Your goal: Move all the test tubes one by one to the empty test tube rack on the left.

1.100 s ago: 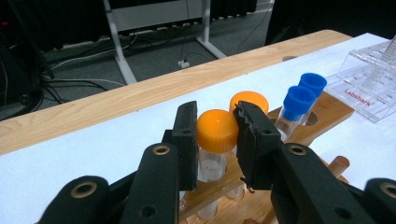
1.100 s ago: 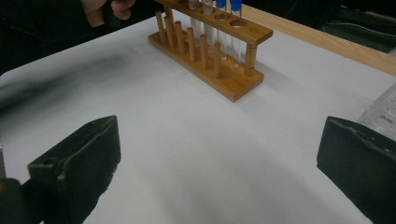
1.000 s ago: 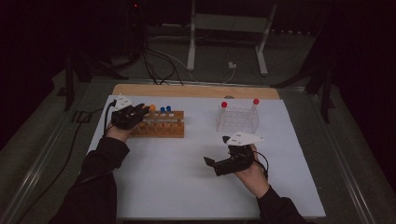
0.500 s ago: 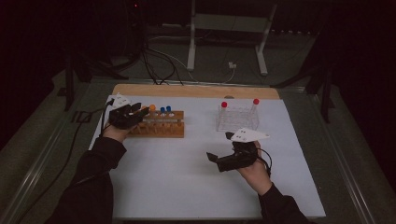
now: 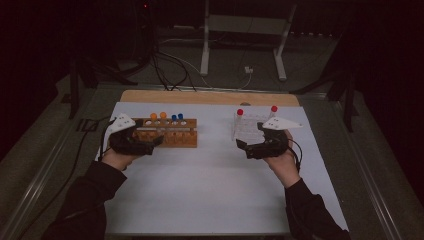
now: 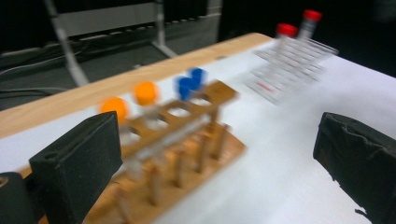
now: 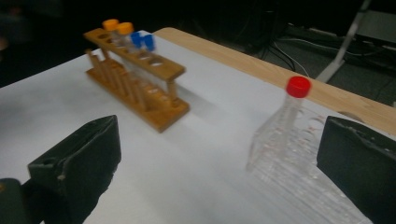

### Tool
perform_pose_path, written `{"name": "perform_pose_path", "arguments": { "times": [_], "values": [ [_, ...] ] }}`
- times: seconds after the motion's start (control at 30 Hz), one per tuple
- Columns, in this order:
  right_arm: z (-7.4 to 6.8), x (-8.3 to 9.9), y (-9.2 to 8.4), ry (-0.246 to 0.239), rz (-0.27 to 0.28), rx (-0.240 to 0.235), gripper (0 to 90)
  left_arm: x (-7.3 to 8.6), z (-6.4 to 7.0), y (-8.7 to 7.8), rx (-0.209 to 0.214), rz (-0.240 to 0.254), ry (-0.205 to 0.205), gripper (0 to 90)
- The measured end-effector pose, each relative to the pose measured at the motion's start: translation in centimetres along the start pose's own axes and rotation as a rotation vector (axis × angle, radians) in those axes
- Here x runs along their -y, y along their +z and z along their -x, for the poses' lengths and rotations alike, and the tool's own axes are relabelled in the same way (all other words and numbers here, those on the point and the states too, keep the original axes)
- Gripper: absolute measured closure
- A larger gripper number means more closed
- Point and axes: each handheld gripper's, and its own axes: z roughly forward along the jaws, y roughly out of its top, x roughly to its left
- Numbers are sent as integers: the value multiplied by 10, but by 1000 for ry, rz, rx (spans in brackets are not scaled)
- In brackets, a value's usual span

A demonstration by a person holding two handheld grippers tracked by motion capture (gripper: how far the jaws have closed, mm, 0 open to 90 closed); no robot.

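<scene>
High view shows two orange-capped tubes (image 5: 158, 116) and two blue-capped tubes (image 5: 177, 117) in your wooden rack (image 5: 167, 132) at centre left, two red-capped tubes (image 5: 240, 112) in the clear rack (image 5: 248, 127). Your left gripper (image 5: 154, 143), fingers just opened and empty, lies level beside the wooden rack; your right gripper (image 5: 242, 145) hovers level, fingers apart.

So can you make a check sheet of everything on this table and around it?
Surface: white sheet over a wooden table.
Job's things: wooden rack with orange-capped tubes and blue-capped tubes; clear rack with red-capped tubes.
Clutter: nothing seen.
Grippers: left gripper, jaws just opened, nothing between; right gripper, jaws open, nothing between.
Cables: one trailing from each gripper; more on the floor.
Surroundings: dark room, metal stand.
</scene>
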Motion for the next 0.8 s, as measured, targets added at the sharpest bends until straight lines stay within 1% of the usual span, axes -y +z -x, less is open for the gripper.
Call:
{"name": "perform_pose_path", "arguments": {
  "times": [0.07, 0.13, 0.17, 0.2, 0.23, 0.3, 0.33, 0.37, 0.43, 0.47, 0.53, 0.6, 0.67, 0.7, 0.77, 0.8],
  "values": [
    [7, 1, 7, 5, -7, 14, 0, 6, 9, -4, 18, -7, 19, 19],
    [13, 2, 15, 10, -18, 35, 0, 12, 17, -6, 51, -5, 15, 19],
    [15, 3, 20, 10, -28, 41, 0, 16, 21, -7, 60, -3, 17, 19],
    [18, 3, 25, 11, -36, 58, 0, 19, 24, -7, 65, -6, 21, 19],
    [20, 3, 29, 18, -42, 67, 27, 21, 28, -7, 78, -4, 24, 19],
    [25, 4, 38, 28, -56, 92, 50, 26, 34, -7, 86, -4, 31, 19],
    [27, 5, 42, 34, -63, 101, 65, 28, 36, -7, 97, -3, 34, 19],
    [30, 5, 47, 42, -70, 105, 83, 30, 38, -7, 98, -8, 40, 19],
    [34, 7, 54, 50, -73, 130, 164, 32, 41, -5, 112, -26, 52, 19],
    [36, 7, 58, 56, -76, 136, 182, 33, 42, -4, 112, -30, 54, 19],
    [39, 7, 64, 70, -85, 158, 237, 35, 43, -2, 126, -35, 44, 19],
    [43, 7, 71, 86, -98, 176, 302, 37, 45, 0, 137, -46, 49, 19],
    [46, 7, 76, 102, -99, 174, 385, 38, 46, 1, 142, -51, 51, 20],
    [47, 7, 78, 105, -104, 188, 419, 39, 46, 1, 143, -55, 53, 19],
    [50, 8, 83, 116, -107, 182, 468, 39, 46, 1, 149, -52, 53, 20],
    [51, 8, 85, 117, -112, 194, 495, 39, 46, 0, 150, -50, 52, 19]
  ]
}}
